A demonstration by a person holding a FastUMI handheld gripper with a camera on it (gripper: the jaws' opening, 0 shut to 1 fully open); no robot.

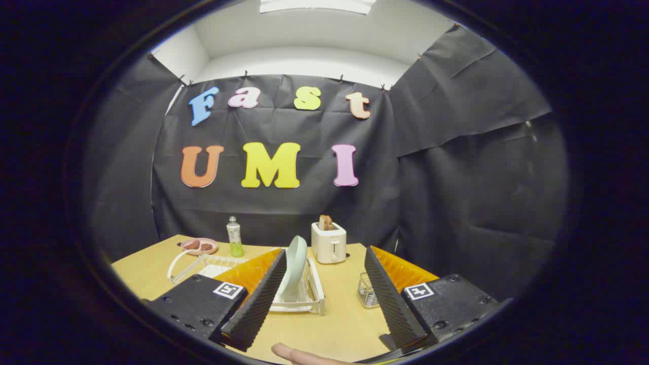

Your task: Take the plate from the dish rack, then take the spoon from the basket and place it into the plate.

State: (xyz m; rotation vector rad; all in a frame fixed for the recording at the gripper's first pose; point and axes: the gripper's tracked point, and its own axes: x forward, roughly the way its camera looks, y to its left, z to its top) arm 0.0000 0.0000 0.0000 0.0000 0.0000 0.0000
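Your claw (322, 299) is spread wide, gripping nothing, fingers well apart over the wooden table (152, 268). Biggest risk: the white dish rack (309, 299) is light and loose on the table, so if you pull the plate sideways instead of up it will likely drag or tip with it. Next: the pale green plate (295, 268) stands on edge, leaning, just ahead of your left finger and partly behind it. Come in off-centre and one finger hits the rim first and knocks the plate flat in the slots. A thin glazed rim could also slip once pinched. Smallest: the wire basket (367, 290) sits just beside your right finger; I cannot make out the spoon in it. The toaster (329, 242) stands beyond the rack, the bottle (234, 237) and pink dish (200, 246) further off to the left.
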